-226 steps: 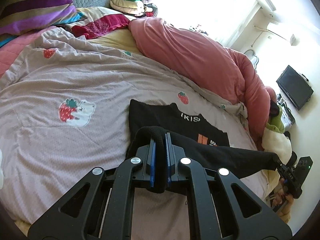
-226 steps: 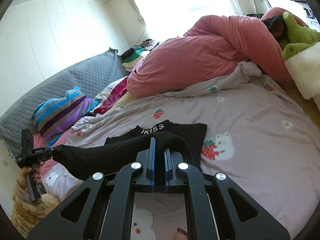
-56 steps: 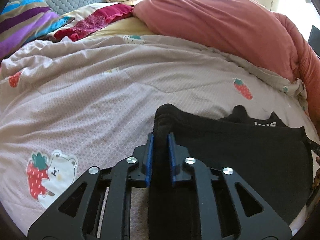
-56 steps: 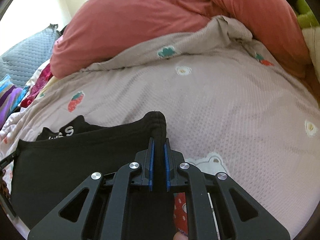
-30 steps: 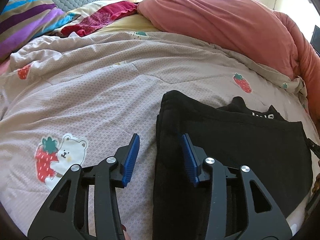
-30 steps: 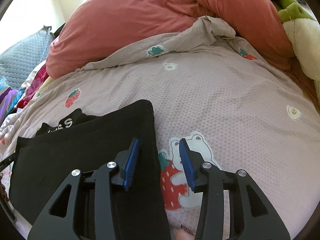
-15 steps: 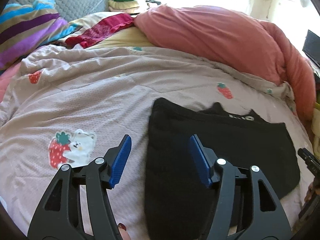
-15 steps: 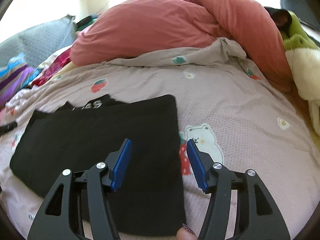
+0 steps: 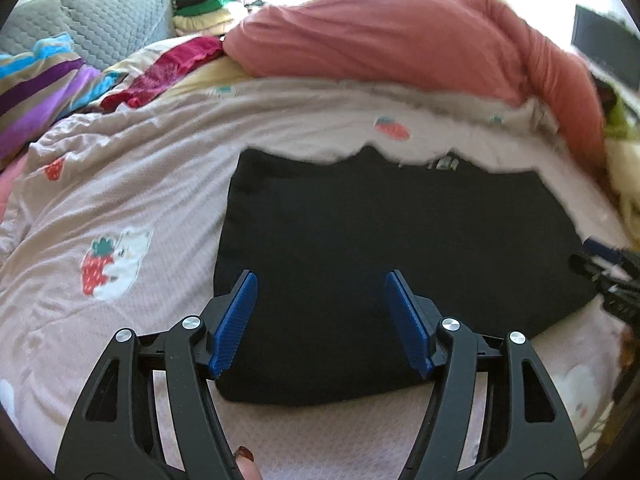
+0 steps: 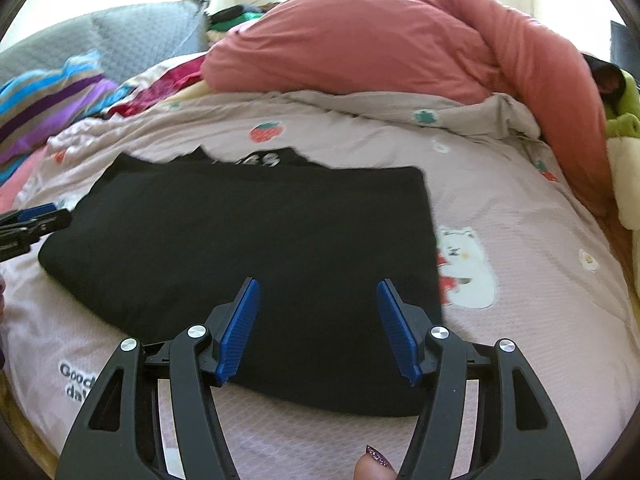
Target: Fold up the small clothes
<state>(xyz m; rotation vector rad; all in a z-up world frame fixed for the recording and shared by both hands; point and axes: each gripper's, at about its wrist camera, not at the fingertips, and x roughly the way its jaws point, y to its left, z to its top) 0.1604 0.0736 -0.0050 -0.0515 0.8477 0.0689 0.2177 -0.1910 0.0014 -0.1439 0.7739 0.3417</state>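
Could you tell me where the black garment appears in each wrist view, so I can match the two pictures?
Left wrist: the black garment fills the centre and right, flat on the bedspread, beyond the open left tongs.
Right wrist: the black garment fills the centre and left, beyond the open right tongs.
Shared landmark: the pink duvet heaped behind it.

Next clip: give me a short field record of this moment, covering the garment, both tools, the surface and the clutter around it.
garment: black garment, folded over, flat on the bed, white lettering at its far edge
left tool: left tool, open, just been opening, pads clear of the cloth
right tool: right tool, open, just been opening, holding nothing
surface: pink quilt with strawberry and bear prints
clutter: rolled red duvet, striped pillow, folded clothes stack
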